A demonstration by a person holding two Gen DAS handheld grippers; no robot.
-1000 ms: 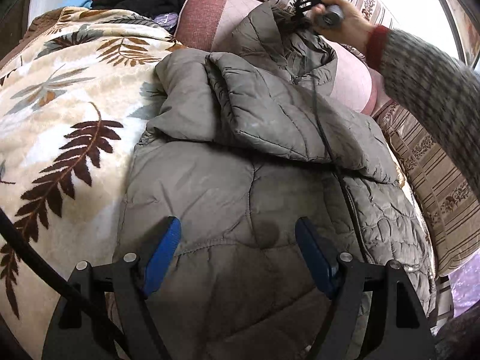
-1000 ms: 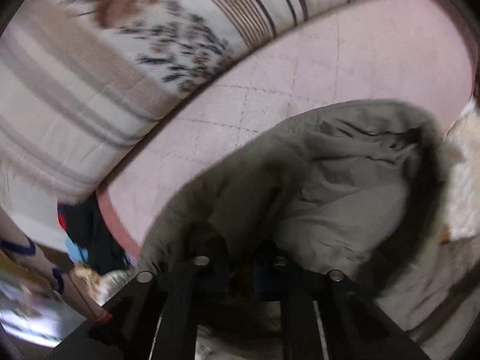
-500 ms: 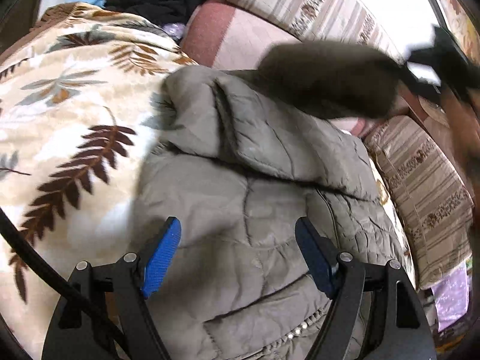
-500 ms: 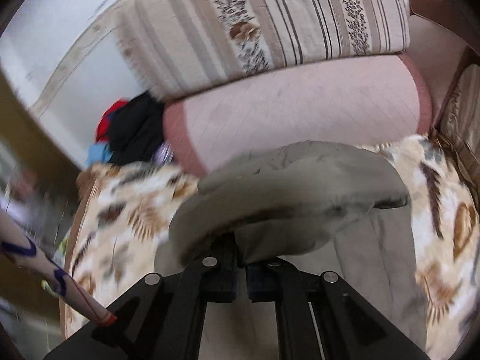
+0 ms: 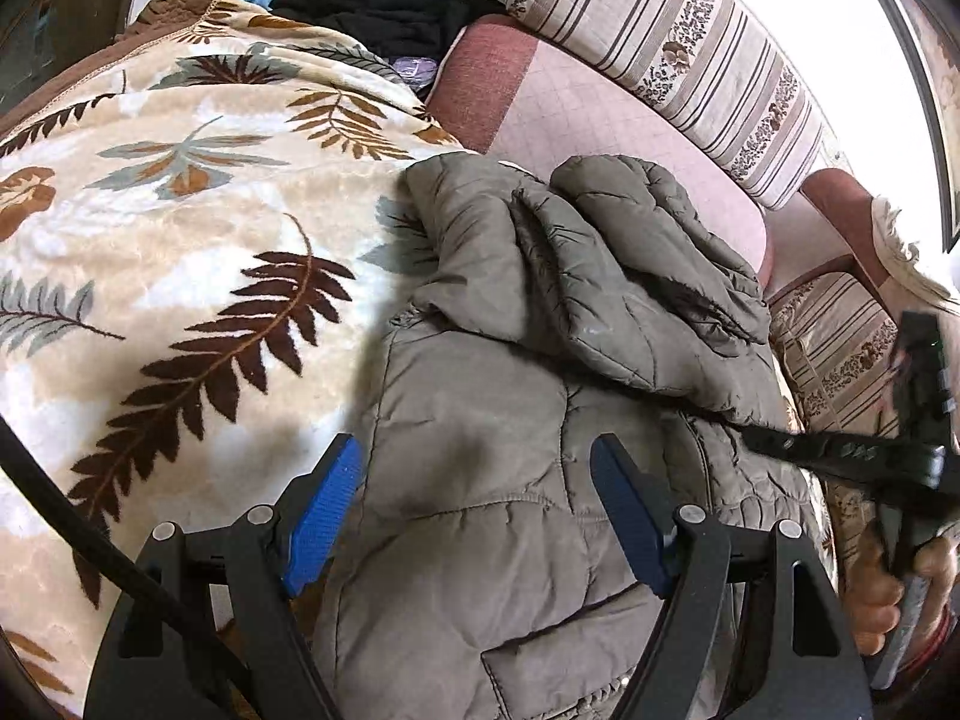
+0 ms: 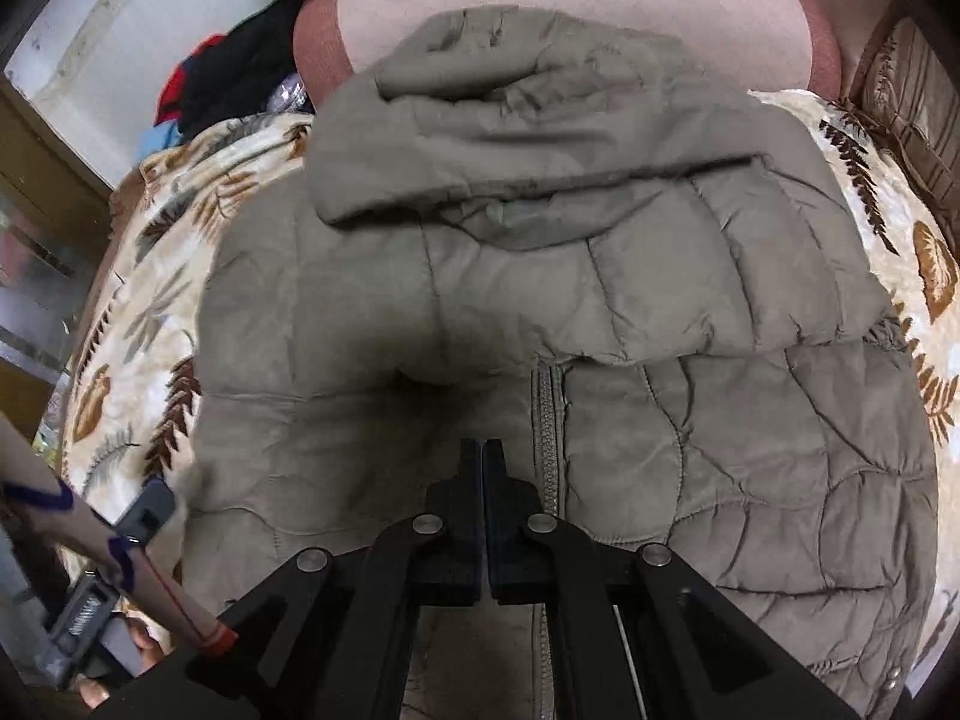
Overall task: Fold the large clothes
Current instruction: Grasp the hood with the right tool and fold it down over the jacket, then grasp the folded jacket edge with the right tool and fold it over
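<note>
jacket: grey quilted, sleeves folded across, on leaf-print blanket | left gripper: released above it | right gripper: clenched, empty

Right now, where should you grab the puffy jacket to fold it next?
Probably the bottom hem of the jacket, coming from the near side. Its sleeves are already folded across the chest, so the lower half lies flat and free. The open left gripper already hangs over that part.

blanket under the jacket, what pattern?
Cream blanket with brown, tan and grey-blue fern leaves; clearest in the left wrist view.
</note>
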